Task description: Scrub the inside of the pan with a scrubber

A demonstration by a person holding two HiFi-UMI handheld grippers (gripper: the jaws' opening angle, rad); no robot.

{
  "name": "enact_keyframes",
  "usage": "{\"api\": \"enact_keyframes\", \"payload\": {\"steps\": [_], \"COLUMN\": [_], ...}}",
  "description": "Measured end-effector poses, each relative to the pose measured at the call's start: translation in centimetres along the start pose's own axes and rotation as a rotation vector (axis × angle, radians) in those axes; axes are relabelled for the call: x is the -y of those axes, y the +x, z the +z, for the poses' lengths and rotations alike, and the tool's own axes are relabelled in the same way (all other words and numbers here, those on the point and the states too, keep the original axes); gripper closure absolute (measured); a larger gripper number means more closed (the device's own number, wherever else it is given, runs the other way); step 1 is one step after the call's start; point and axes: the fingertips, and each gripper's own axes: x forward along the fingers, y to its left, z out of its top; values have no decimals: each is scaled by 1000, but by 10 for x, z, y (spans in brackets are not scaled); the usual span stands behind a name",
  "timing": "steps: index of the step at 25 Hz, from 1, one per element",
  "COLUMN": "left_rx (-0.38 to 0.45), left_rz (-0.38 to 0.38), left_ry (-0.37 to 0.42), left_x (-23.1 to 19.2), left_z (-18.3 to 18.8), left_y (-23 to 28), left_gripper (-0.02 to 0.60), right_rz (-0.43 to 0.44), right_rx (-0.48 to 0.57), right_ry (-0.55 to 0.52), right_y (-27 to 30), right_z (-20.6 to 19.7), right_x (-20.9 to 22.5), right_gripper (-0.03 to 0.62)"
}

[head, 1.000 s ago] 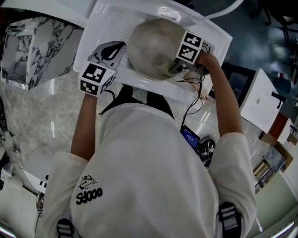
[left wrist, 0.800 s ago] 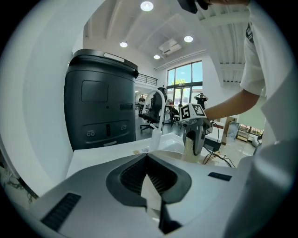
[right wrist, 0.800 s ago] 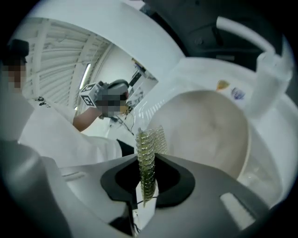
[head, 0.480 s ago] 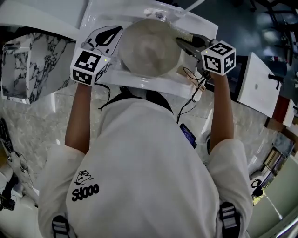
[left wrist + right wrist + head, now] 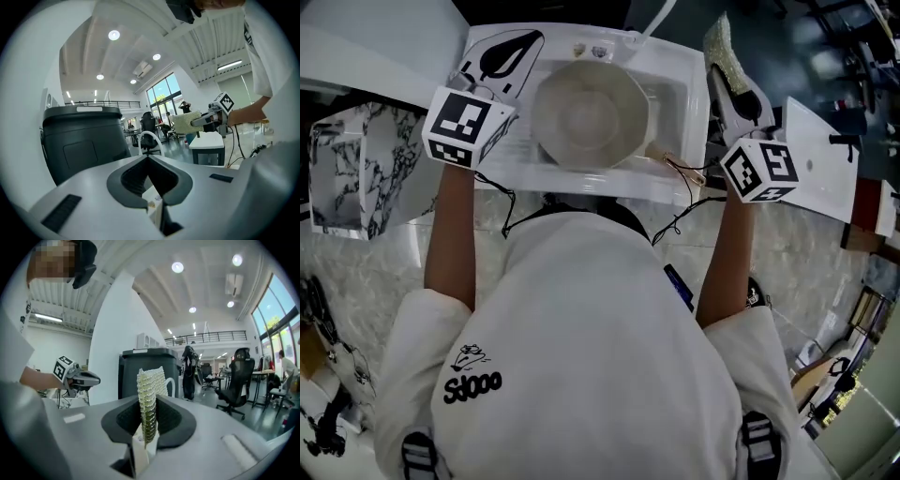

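Note:
The pale round pan (image 5: 589,114) sits in the white sink (image 5: 673,67), its handle (image 5: 677,161) pointing to the lower right. My right gripper (image 5: 729,82) is held right of the sink, outside the pan, shut on a yellowish knobbly scrubber (image 5: 724,42). The right gripper view shows that scrubber (image 5: 151,385) standing upright between the jaws of my right gripper (image 5: 149,404). My left gripper (image 5: 508,52) hovers over the sink's left rim, jaws closed on nothing. In the left gripper view my left gripper (image 5: 149,161) points across the room, and the scrubber (image 5: 189,123) shows in the distance.
A marbled block (image 5: 358,167) lies left of the sink and a white table (image 5: 821,161) to the right. Cables (image 5: 680,211) hang below the pan handle. Both gripper views show a dark grey bin (image 5: 147,373) and office chairs (image 5: 236,383) beyond.
My right gripper has lifted the scrubber out of the pan and swung right, clear of the sink. The left gripper shifted slightly up and left. The pan's inside is now uncovered.

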Motion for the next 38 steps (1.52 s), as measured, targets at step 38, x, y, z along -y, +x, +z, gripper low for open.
{"api": "enact_keyframes", "payload": {"steps": [38], "left_rx": [135], "left_rz": [33], "left_ry": [60], "left_x": [3], "left_z": [76], "left_y": [-13], "left_gripper": [577], "right_rz": [-8], "right_rx": [151], "right_ry": [-149], "right_y": [-36], "right_z": [81], "right_x": [-26], "right_gripper": [526]}}
